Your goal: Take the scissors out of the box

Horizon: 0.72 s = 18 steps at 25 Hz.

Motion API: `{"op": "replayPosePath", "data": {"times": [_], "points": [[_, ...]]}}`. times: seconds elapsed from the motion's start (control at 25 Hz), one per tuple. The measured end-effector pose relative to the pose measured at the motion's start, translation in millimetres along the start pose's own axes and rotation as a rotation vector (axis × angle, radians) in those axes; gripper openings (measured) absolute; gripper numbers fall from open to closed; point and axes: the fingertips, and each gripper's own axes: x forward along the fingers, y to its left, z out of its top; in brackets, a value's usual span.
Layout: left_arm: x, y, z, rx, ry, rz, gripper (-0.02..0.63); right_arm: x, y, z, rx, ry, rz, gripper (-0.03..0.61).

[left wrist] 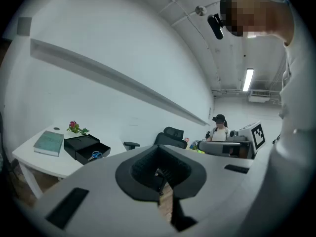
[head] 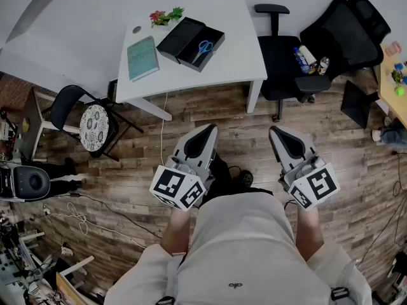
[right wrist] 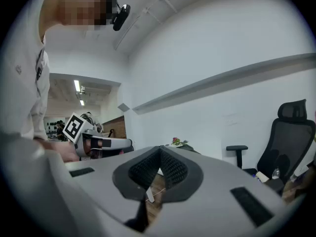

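Note:
Blue-handled scissors [head: 204,47] lie in the open black box [head: 191,42] on the white table [head: 235,56] far ahead. The left gripper view shows the same box [left wrist: 85,148] with the scissors [left wrist: 96,155] inside. My left gripper [head: 210,128] and right gripper [head: 273,132] are held side by side close to the person's body, well short of the table. Both point roughly level, jaws shut with nothing between them. In the right gripper view only the far edge of the table shows beyond the right gripper [right wrist: 159,168].
A green book [head: 142,57] and a small flower plant [head: 165,16] sit on the table beside the box. A black office chair [head: 280,56] stands right of the table, a round-seat chair [head: 92,122] to its left. Cables trail over the wooden floor.

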Motion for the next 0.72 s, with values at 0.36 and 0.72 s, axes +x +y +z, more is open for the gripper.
{"op": "replayPosePath", "data": {"times": [0.36,0.72], "points": [[10,-22,-4,0.046,0.021,-0.01,0.02,-21,-6,0,-0.016,-0.019,-0.023,0.003],[-1,-3,-11,0.06,0.058,0.037,0.02,-12,-19,-4,0.051,-0.077,-0.07,0.006]]}}
